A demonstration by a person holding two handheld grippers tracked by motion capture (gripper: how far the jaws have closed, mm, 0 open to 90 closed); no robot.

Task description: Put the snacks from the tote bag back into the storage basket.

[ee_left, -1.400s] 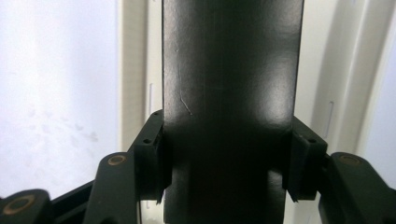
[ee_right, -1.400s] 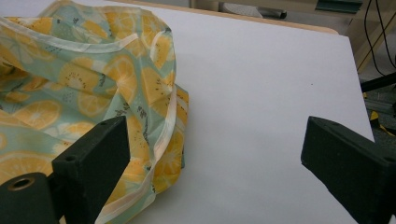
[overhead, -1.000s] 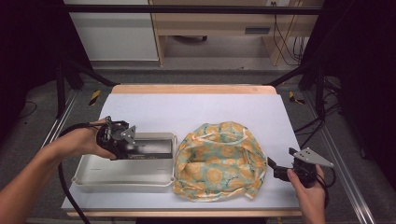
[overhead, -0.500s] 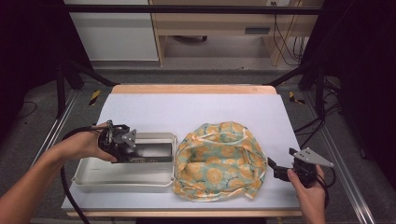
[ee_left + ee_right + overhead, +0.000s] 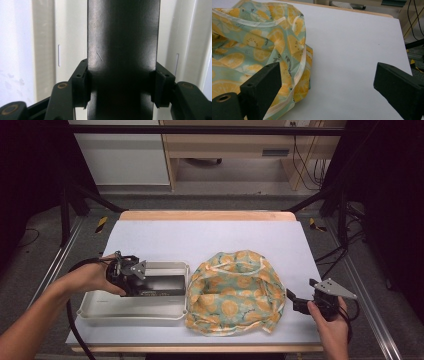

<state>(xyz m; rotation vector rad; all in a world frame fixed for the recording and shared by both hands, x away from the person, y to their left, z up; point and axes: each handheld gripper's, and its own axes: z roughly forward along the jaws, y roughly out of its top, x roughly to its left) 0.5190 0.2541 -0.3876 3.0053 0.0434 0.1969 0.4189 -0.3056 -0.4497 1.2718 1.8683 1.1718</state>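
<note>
Black slab [image 5: 122,50] clamped by left gripper [image 5: 150,282] over white tray [image 5: 100,307], right gripper [image 5: 291,299] jaws apart beside lemon-print bag [image 5: 235,292], bare table [image 5: 210,240] beyond.

Black box [image 5: 123,50] cut off top and bottom in left gripper view; bag [image 5: 249,50] cropped at left edge
</note>
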